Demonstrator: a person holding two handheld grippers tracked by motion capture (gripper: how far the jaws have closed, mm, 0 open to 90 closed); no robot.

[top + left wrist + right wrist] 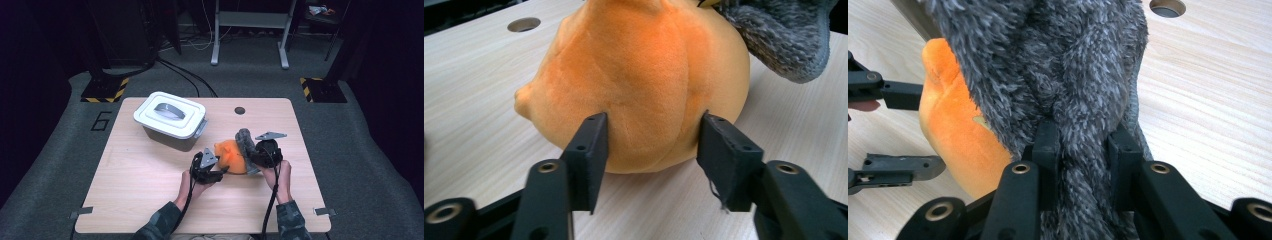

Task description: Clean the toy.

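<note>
An orange plush toy (231, 156) with a grey fuzzy part (244, 139) lies on the wooden table (145, 195), right of centre. In the left gripper view my left gripper (651, 145) stands open, its two black jaws at either side of the orange plush's (644, 75) rounded end without squeezing it. In the high view my left gripper (222, 170) sits at the toy's left side. My right gripper (1083, 150) is shut on the grey fuzzy part (1058, 60), which bulges up between its jaws. The orange body (953, 130) lies to its left.
A white lidded box with a grey handle (171, 119) stands at the table's back left. A round hole (240, 110) is in the tabletop near the far edge. Bare wood lies in front and to the left of the toy.
</note>
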